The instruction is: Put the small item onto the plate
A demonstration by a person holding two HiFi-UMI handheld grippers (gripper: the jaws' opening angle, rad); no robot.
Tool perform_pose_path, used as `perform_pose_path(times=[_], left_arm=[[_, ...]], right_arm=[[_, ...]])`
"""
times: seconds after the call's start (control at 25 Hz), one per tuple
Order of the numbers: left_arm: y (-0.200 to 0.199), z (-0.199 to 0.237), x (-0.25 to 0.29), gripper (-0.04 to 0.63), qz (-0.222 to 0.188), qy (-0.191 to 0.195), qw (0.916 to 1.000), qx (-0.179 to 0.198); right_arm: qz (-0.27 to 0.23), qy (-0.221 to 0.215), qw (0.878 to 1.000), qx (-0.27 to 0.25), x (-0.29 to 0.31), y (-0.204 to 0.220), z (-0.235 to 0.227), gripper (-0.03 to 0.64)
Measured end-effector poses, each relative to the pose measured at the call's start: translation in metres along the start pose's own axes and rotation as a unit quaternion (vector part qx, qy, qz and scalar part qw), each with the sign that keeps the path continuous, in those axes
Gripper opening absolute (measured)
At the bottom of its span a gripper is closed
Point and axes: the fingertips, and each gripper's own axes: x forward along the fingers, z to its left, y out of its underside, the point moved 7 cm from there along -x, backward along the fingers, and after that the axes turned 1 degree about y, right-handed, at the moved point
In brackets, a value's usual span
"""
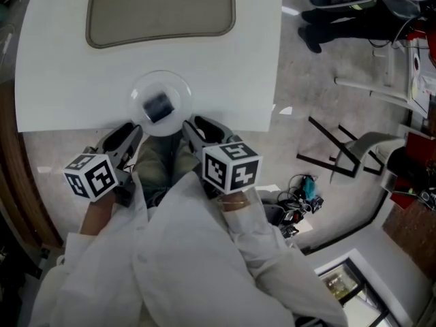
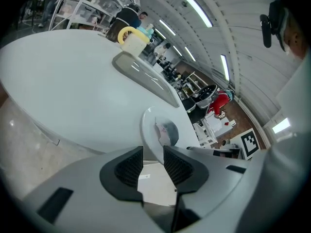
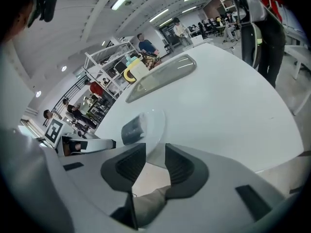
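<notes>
Small dark item (image 1: 158, 106) sits on the clear plate (image 1: 174, 86), centre frame, at the lower edge of the white surface (image 1: 54, 80). Left gripper (image 1: 126, 140) and right gripper (image 1: 201, 129) flank the plate's lower rim. Both sets of jaws are spread wide and hold nothing. The item lies just beyond the jaw tips.
</notes>
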Motion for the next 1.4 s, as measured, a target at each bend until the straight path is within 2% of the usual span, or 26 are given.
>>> perform_pose_path(times=[0.48,0.76,1.0,1.16,1.4], left_arm=[[-0.0012,0.0011,0.0033,0.114,0.005,0.006,0.9995,-0.030],[-0.0025,0.0003,0.0046,0.112,0.000,0.011,0.9987,-0.051],[-0.0019,0.0024,0.0046,0.100,-0.005,0.023,0.9959,-0.087],[0.0005,0.0029,0.0042,0.057,-0.014,0.010,0.9965,-0.082],[-0.0004,0.0021,0.0030,0.055,-0.017,0.006,0.9971,-0.073]], right_arm=[[0.018,-0.016,0.999,0.032,0.0039,-0.0022,0.0018,0.112],[0.012,-0.035,0.997,0.071,0.0064,-0.0044,0.0023,0.111],[0.013,-0.047,0.994,0.094,0.0058,-0.0047,0.0006,0.110],[0.007,-0.042,0.993,0.110,0.0048,-0.0028,-0.0035,0.066],[0.001,-0.042,0.992,0.116,0.0044,-0.0024,-0.0018,0.061]])
